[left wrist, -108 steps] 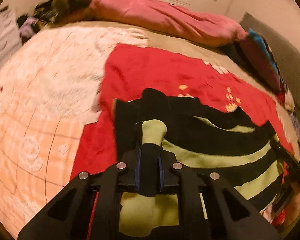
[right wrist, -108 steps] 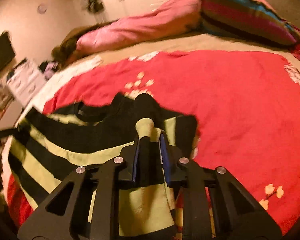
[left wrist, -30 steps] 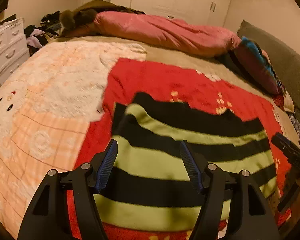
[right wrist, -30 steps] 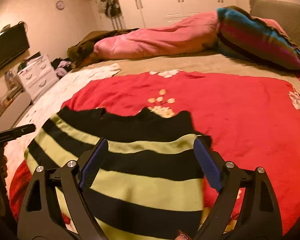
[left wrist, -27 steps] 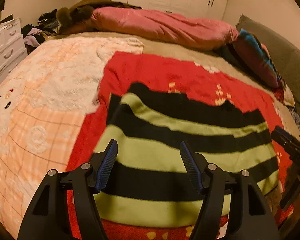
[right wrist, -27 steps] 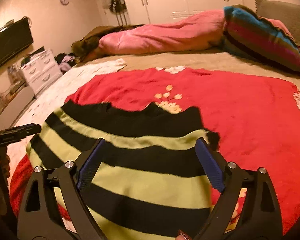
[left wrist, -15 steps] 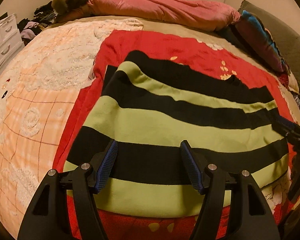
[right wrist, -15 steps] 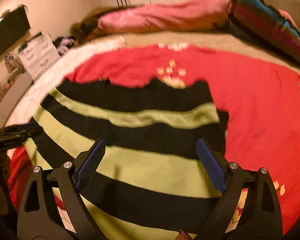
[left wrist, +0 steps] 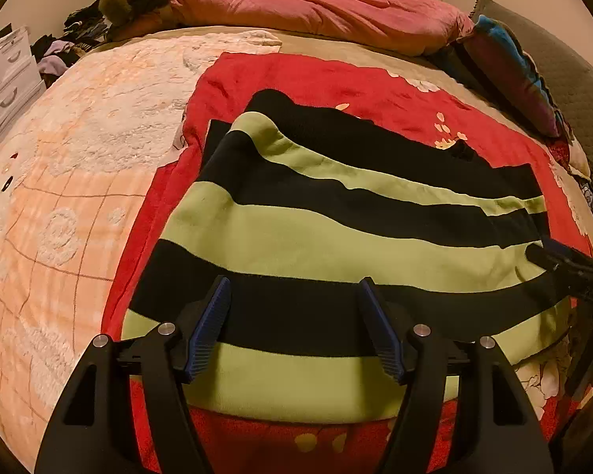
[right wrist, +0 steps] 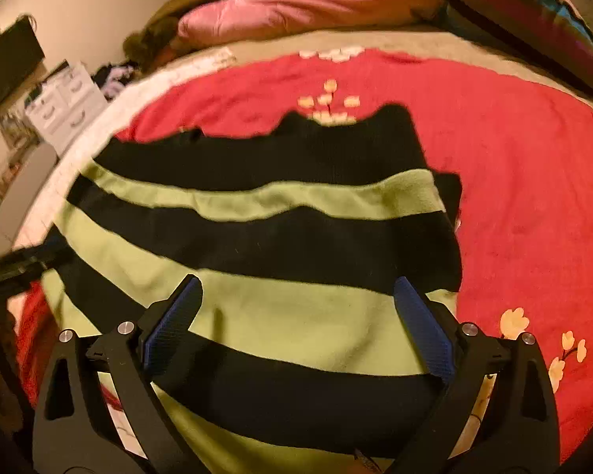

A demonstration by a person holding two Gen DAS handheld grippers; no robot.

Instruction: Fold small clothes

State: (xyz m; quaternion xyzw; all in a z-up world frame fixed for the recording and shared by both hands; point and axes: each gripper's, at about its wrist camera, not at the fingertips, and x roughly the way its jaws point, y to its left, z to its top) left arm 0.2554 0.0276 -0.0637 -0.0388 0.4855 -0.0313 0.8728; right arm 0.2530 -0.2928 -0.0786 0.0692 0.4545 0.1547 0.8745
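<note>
A black and lime-green striped garment [left wrist: 336,245] lies spread flat on a red flowered blanket [left wrist: 336,79]. My left gripper [left wrist: 293,282] hovers open over the garment's near left part, with nothing between its blue pads. In the right wrist view the same garment [right wrist: 276,308] fills the middle, on the red blanket [right wrist: 525,197]. My right gripper [right wrist: 296,280] hangs over its near right part. Its jaws are opening wide, and no cloth is pinched between them. One of its fingers [left wrist: 561,264] shows at the right edge of the left wrist view.
A peach and white fleece blanket [left wrist: 59,166] covers the bed's left side. A pink duvet [left wrist: 316,4] and a striped pillow [right wrist: 533,19] lie along the far edge. White drawers [left wrist: 4,75] and a pile of clothes stand beyond the bed, at left.
Both grippers, shut on the garment's cloth at first, have let go and stand open. They have sunk and tipped down toward the garment, which now lies spread flat. The right jaws have widened.
</note>
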